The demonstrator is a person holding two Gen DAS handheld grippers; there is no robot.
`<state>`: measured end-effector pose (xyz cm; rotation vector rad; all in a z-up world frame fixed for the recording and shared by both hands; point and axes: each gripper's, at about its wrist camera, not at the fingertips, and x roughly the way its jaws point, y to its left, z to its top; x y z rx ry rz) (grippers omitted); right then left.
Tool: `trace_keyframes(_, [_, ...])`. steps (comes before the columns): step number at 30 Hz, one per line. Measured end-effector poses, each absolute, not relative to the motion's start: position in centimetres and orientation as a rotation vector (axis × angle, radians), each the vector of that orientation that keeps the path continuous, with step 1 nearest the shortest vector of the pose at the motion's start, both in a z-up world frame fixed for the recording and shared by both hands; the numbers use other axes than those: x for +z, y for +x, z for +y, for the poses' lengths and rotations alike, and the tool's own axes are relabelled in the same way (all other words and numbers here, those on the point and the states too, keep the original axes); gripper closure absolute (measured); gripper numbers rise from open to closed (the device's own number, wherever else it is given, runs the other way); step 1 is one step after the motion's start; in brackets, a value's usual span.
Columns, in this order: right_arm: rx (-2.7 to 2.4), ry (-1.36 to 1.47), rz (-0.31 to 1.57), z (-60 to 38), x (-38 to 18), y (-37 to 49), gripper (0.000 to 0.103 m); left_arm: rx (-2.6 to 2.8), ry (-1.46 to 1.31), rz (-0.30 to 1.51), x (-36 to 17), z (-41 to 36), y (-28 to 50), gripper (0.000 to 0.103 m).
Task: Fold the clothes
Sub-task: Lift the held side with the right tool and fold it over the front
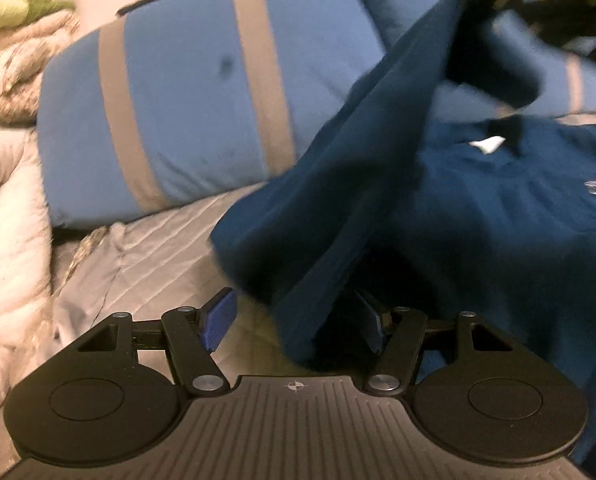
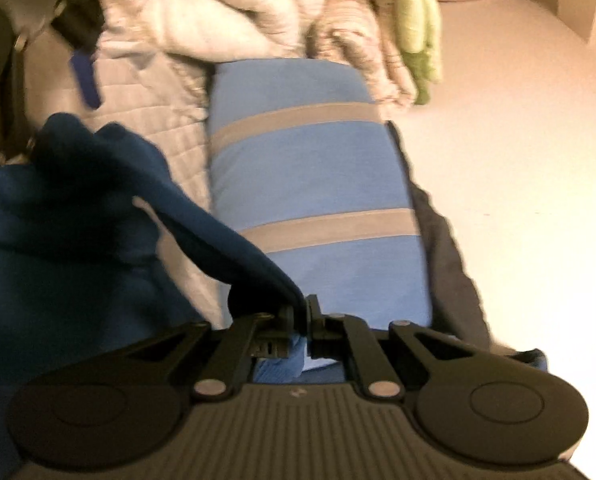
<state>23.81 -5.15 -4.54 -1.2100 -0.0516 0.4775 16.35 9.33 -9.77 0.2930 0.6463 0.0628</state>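
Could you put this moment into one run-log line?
right gripper: shut on navy shirt, lifted | left gripper: open, fabric between fingers | backdrop: blue pillow

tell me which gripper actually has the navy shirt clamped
The right gripper: its jaws are shut on a pinch of the navy shirt. The left gripper stands open, a hanging fold of shirt between its blue pads, unpinched.

Navy shirt (image 1: 478,216), light-blue pillow (image 1: 178,112) with tan stripes, grey quilted bedspread (image 1: 158,256), green cloth (image 2: 414,12).
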Motion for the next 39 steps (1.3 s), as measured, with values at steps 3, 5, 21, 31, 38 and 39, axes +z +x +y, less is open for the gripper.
trace_keyframes(3, [0.432, -1.207, -0.068, -6.5, -2.8, 23.7, 0.098, 0.079, 0.259, 0.656, -9.7, 9.9, 17.0, 0.040])
trace_keyframes(5, [0.399, -1.205, -0.080, -7.4, -1.6, 23.6, 0.098, 0.074, 0.258, 0.652, -9.7, 10.2, 17.1, 0.040])
trace_keyframes(21, [0.265, -1.170, -0.027, -13.4, 1.3, 24.2, 0.099, -0.023, 0.548, 0.663, -10.6, 7.2, 14.5, 0.039])
trace_keyframes(31, [0.391, -1.024, 0.283, -18.6, -1.7, 24.8, 0.098, -0.034, 0.706, 0.676, -9.7, 6.1, 14.9, 0.056])
trace_keyframes(38, [0.291, -1.220, 0.125, -20.1, -3.6, 20.5, 0.098, -0.041, 0.786, 0.644, -9.6, 4.9, 14.1, 0.056])
trace_keyframes(39, [0.315, -1.249, 0.142, -20.3, -4.6, 19.5, 0.097, -0.038, 0.800, 0.655, -9.8, 5.1, 14.1, 0.056])
